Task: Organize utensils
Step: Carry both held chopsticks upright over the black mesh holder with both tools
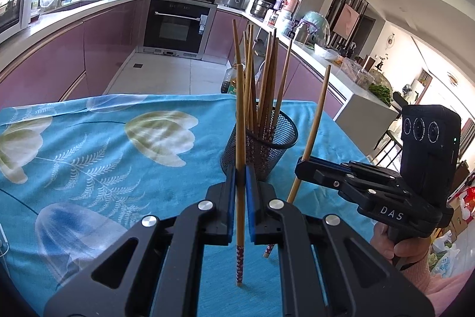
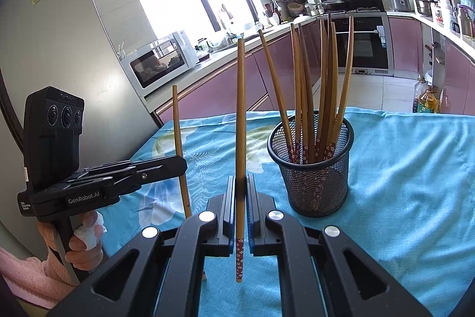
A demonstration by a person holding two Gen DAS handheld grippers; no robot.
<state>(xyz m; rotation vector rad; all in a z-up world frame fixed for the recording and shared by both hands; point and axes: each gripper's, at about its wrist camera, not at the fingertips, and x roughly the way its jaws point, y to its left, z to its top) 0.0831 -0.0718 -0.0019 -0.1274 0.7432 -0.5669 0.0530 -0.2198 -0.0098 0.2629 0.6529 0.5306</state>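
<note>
Left wrist: chopstick (image 1: 240,138) upright, clamped between jaws, holder (image 1: 261,147) beyond

chopsticks (image 2: 299,97): brown (red floral ends) | mesh holder (image 2: 314,183): black | cloth (image 2: 415,168): turquoise, pale flowers

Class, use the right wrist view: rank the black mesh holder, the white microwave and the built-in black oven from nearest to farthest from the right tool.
1. Black mesh holder, on the blue cloth just right of the right tool.
2. White microwave, on the left counter.
3. Built-in black oven, against the far wall.
</note>
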